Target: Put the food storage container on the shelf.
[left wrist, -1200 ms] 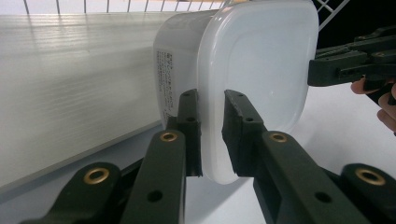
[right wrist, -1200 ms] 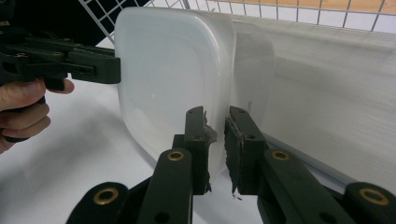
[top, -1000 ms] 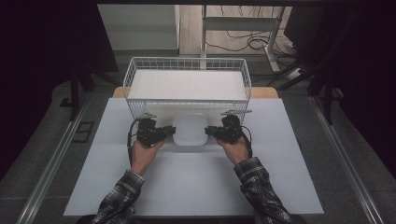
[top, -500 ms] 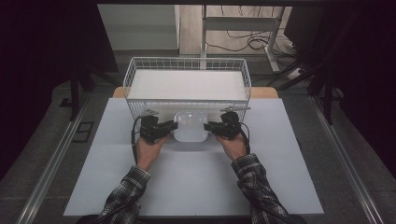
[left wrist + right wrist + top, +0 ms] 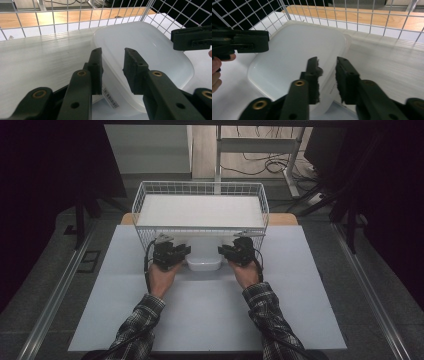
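A white translucent plastic container [image 5: 203,261] [image 5: 150,47] [image 5: 294,50] lies at the front wall of the wire basket [image 5: 200,184], smooth broad face up, a barcode label on its side. My left gripper [image 5: 186,251] [image 5: 112,65] straddles the container's left rim; its jaws have just been opening and a gap shows beside the pads. My right gripper [image 5: 221,251] [image 5: 327,72] sits on the opposite rim; its jaws have just been closing and stand against the edge. Each gripper also appears in the other's view, the right [image 5: 192,37] and the left [image 5: 244,43].
A white ribbed board [image 5: 200,210] [image 5: 37,57] lies inside the basket under the container's far part. The basket stands on a white sheet [image 5: 210,315] over a wooden table [image 5: 286,218]. Dark floor, metal rails and cables surround the table.
Both hands and the container have shifted slightly toward the basket; the container now overlaps the basket's front wall.
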{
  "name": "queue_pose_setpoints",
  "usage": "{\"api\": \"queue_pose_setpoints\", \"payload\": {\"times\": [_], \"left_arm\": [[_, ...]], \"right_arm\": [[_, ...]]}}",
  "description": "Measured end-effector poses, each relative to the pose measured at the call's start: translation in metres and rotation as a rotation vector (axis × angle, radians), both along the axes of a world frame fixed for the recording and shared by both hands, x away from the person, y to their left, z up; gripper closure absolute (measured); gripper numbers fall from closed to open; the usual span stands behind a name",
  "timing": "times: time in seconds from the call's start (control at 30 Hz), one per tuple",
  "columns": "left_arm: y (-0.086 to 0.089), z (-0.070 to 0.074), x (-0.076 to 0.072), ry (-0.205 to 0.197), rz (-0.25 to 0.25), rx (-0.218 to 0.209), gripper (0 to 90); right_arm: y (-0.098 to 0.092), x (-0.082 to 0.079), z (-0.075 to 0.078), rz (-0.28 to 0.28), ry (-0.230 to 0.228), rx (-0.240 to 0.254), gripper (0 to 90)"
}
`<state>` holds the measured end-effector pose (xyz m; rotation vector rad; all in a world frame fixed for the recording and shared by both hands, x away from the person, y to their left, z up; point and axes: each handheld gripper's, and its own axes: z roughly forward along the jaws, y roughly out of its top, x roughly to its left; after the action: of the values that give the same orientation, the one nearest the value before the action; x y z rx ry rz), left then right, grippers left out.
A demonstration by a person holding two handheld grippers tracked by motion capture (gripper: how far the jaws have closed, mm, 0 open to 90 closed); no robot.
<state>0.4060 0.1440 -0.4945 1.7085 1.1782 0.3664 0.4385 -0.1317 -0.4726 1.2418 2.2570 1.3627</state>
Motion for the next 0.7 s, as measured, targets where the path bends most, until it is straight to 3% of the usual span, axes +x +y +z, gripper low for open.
{"api": "queue_pose_setpoints", "payload": {"times": [0.07, 0.23, 0.47, 0.63, 0.7], "left_arm": [[0.002, 0.003, -0.004, -0.015, 0.003, -0.007, 64.8], [0.003, 0.008, -0.011, -0.030, -0.011, -0.006, 57.9], [0.005, 0.014, -0.028, -0.048, -0.042, 0.005, 44.8], [0.007, 0.017, -0.044, -0.053, -0.093, 0.023, 33.1], [0.008, 0.016, -0.052, -0.053, -0.105, 0.030, 29.5]], "right_arm": [[-0.002, -0.002, 0.004, -0.002, -0.010, 0.010, 80.7], [-0.005, -0.008, 0.011, 0.028, -0.032, 0.018, 83.3], [-0.007, -0.022, 0.017, 0.094, -0.081, -0.024, 87.0], [-0.008, -0.036, 0.020, 0.134, -0.120, -0.077, 88.8], [-0.009, -0.040, 0.021, 0.148, -0.121, -0.077, 88.8]]}}
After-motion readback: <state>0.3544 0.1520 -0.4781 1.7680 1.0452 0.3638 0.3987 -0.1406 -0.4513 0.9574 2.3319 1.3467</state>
